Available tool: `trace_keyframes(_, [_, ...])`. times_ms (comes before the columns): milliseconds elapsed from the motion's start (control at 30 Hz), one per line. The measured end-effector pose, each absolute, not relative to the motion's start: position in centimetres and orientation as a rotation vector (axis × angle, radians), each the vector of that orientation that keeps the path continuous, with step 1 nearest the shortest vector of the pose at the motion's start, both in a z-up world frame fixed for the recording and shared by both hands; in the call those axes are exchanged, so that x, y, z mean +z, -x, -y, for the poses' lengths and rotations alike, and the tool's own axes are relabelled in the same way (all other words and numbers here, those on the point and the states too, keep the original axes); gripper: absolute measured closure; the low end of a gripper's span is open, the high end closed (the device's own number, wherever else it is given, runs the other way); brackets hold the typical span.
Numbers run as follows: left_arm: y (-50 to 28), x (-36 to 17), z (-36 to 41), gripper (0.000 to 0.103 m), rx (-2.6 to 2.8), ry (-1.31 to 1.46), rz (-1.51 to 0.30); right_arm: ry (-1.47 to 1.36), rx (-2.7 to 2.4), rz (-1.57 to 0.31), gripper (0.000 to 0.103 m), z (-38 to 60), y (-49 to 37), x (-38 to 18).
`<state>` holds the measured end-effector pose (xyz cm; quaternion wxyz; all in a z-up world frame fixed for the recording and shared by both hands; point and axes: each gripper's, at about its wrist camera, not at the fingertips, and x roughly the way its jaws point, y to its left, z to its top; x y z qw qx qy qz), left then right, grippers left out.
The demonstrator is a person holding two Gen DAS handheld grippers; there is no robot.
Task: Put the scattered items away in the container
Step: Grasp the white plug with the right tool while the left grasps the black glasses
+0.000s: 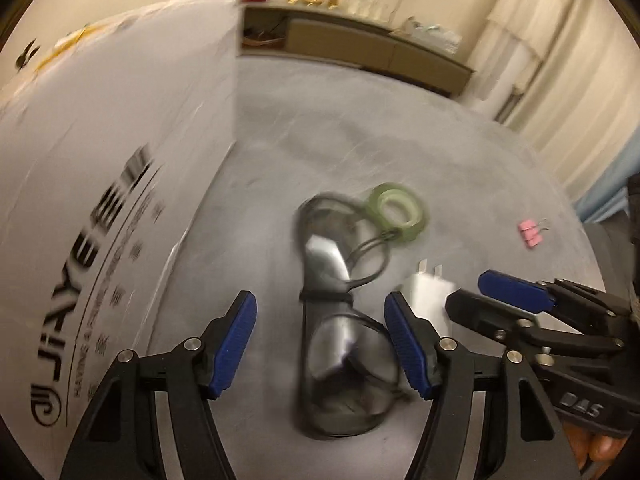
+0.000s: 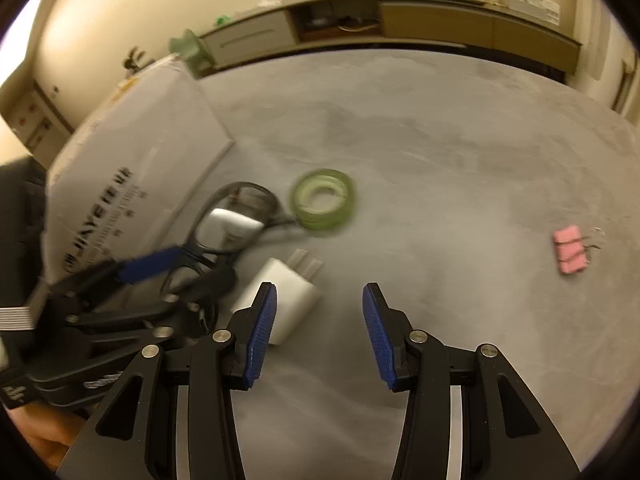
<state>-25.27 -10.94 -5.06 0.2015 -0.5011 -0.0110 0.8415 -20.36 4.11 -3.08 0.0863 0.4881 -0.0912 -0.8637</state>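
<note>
The left gripper hangs low over a grey table with its jaws wide apart, and a pair of dark-framed glasses lies on the table in the space between its two blue pads. The pads do not touch the frame as far as the blurred left wrist view lets one judge. Just beyond the glasses lies a roll of green tape, and one temple of the glasses reaches up to it. To the right of the glasses a white charger plug lies with its two metal prongs pointing away from the camera, just beside the right pad of the left gripper. A large white cardboard box with black printed letters stands at the left, close to the glasses; its inside is not visible. A pink binder clip lies well apart from the other items, far to the right. The right gripper is also wide open and holds nothing; it hovers over bare table, with the white charger plug just beside its left pad. In the right wrist view the left gripper is over the glasses, the green tape is near them, the binder clip is at the far right, and the box is at the left. Along the wall behind the table runs a low cabinet.
</note>
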Motion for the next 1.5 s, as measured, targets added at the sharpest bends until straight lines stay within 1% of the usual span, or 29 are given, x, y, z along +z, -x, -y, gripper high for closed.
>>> trace_keyframes(33, [25.3,-5.0,11.4,0.036,2.362,1.409,0.043,-1.444,-2.575,0.264,0.055,-3.7,20.4,-3.1])
trace_keyframes(133, [25.0,-5.0,12.0,0.045,2.367,1.434,0.071,-1.413,-2.581,0.259,0.055,-3.0,20.5,-3.2])
trace_keyframes(167, [24.9,-5.0,12.1,0.047,2.371,1.436,0.071,-1.414,-2.584,0.268,0.055,-2.9,20.7,-3.4])
trace_keyframes(300, [24.9,-5.2,11.8,0.047,2.377,1.42,0.033,-1.43,-2.547,0.325,0.055,-3.7,21.0,-3.8])
trace_keyframes(367, [24.6,-5.3,11.4,0.047,2.36,1.414,0.016,-1.471,-2.541,0.242,0.055,-3.5,21.0,-3.4])
trace_keyframes(467, [23.9,-5.4,11.2,0.047,2.273,1.424,0.073,-1.517,-2.603,0.074,0.054,-3.7,20.7,-2.6])
trace_keyframes(533, [23.2,-5.3,10.8,0.047,2.23,1.428,0.086,-1.539,-2.638,0.054,0.054,-4.5,20.5,-2.5])
trace_keyframes(567, [22.9,-5.1,10.7,0.046,2.242,1.418,0.066,-1.541,-2.649,0.076,0.054,-5.0,20.4,-2.5])
trace_keyframes(633, [22.7,-4.4,10.8,0.046,2.3,1.391,0.033,-1.499,-2.646,0.192,0.054,-5.6,20.3,-2.4])
trace_keyframes(700, [23.0,-3.9,11.1,0.044,2.355,1.351,0.032,-1.459,-2.598,0.327,0.054,-5.7,20.3,-2.3])
trace_keyframes(733, [23.6,-3.9,11.3,0.042,2.372,1.336,0.043,-1.45,-2.584,0.355,0.054,-5.4,20.4,-2.4])
trace_keyframes(800, [24.5,-4.1,11.6,0.042,2.398,1.322,0.051,-1.446,-2.58,0.379,0.054,-4.7,20.7,-2.8])
trace_keyframes(867, [25.1,-4.7,11.5,0.044,2.414,1.325,0.019,-1.463,-2.58,0.373,0.054,-4.3,21.0,-3.6])
trace_keyframes(933, [25.3,-5.5,11.8,0.044,2.395,1.364,0.027,-1.467,-2.561,0.363,0.054,-4.0,21.0,-4.2])
trace_keyframes(967, [25.3,-5.8,11.8,0.044,2.376,1.384,0.041,-1.47,-2.564,0.314,0.054,-3.6,20.8,-4.1])
trace_keyframes(1033, [25.1,-5.7,11.5,0.044,2.374,1.381,0.009,-1.529,-2.563,0.184,0.054,-3.1,20.4,-3.9])
trace_keyframes(1100, [24.5,-5.4,11.4,0.044,2.351,1.384,0.01,-1.578,-2.582,0.005,0.054,-2.6,19.7,-4.0])
trace_keyframes(1133, [24.2,-5.4,11.3,0.045,2.344,1.385,0.002,-1.589,-2.59,-0.052,0.054,-2.4,19.6,-4.2])
trace_keyframes(1167, [24.0,-5.3,11.1,0.045,2.335,1.386,-0.009,-1.594,-2.598,-0.065,0.054,-2.6,19.4,-4.3])
trace_keyframes(1300, [24.4,-5.4,10.7,0.044,2.341,1.366,0.003,-1.541,-2.607,0.138,0.054,-4.1,19.3,-4.0])
trace_keyframes(1367, [24.7,-5.5,10.4,0.044,2.359,1.335,-0.04,-1.516,-2.618,0.128,0.053,-3.8,19.4,-4.1])
trace_keyframes(1400, [24.6,-5.5,10.3,0.044,2.358,1.322,-0.075,-1.507,-2.623,0.083,0.055,-3.3,19.4,-4.1])
trace_keyframes(1433, [24.4,-5.5,10.4,0.047,2.358,1.32,-0.087,-1.503,-2.63,0.053,0.062,-2.9,19.4,-4.2])
trace_keyframes(1467, [24.4,-5.4,10.5,0.054,2.356,1.319,-0.082,-1.501,-2.635,0.045,0.07,-2.9,19.4,-4.2])
trace_keyframes(1500, [24.6,-5.5,10.5,0.059,2.346,1.323,-0.065,-1.501,-2.633,0.046,0.071,-2.8,19.3,-4.2])
